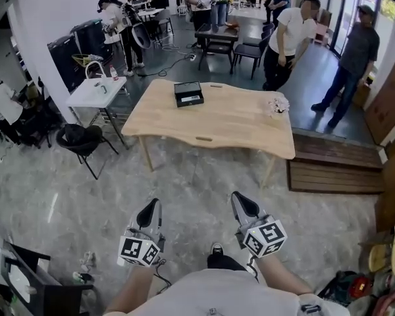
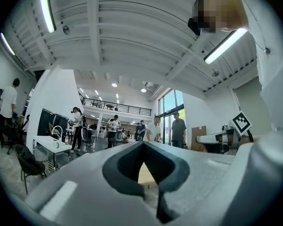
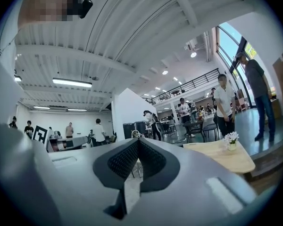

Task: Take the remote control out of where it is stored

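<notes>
Only head view, black box [image 1: 188, 93] on table [image 1: 237, 125], perhaps a case

Readable text: none in any view.
Left marker cube [image 1: 140, 250]: only a black-and-white square pattern, no letters.
Right marker cube [image 1: 263, 237]: same kind of pattern, no numbers.
</notes>
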Demonstrator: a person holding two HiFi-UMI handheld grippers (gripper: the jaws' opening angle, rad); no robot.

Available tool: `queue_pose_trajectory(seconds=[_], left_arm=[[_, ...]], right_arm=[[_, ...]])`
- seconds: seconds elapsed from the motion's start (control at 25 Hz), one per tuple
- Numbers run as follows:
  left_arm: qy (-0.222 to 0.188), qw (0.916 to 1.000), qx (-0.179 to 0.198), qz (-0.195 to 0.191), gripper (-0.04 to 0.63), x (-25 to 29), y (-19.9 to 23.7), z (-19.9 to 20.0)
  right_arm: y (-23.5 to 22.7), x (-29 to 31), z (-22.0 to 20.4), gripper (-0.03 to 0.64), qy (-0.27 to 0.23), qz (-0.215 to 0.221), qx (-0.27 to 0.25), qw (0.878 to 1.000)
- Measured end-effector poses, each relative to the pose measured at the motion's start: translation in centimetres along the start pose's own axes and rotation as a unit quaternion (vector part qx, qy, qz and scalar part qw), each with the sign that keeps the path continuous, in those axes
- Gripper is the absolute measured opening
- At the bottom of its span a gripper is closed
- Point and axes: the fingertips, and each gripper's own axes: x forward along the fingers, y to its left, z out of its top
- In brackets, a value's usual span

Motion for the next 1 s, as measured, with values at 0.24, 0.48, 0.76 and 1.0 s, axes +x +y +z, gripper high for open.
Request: queue_pose_trajectory(seconds=[0.24, 0.48, 0.76, 1.0], left_arm=[[0.008, 0.9998, 0.007, 0.019, 0.002, 6.3, 1.1, -0.5], [0.002, 0.9993, 0.010, 0.035, 0.002, 10.5, 1.1, 0.1], [0.003, 0.9991, 0.011, 0.041, 0.002, 14.7, 1.9, 0.1], [-0.004, 0.9994, 0.011, 0.032, 0.002, 18.7, 4.6, -0.9]], right_arm=[[-5.3, 4.8, 0.8, 0.028, 0.006, 0.014, 0.010, 1.000], [-8.6, 9.2, 2.2, 0.028, 0.012, 0.045, 0.013, 0.999], [-11.9, 13.5, 2.3, 0.028, 0.015, 0.056, 0.020, 0.998], [-13.6, 17.1, 1.9, 0.028, 0.012, 0.069, 0.030, 0.997]])
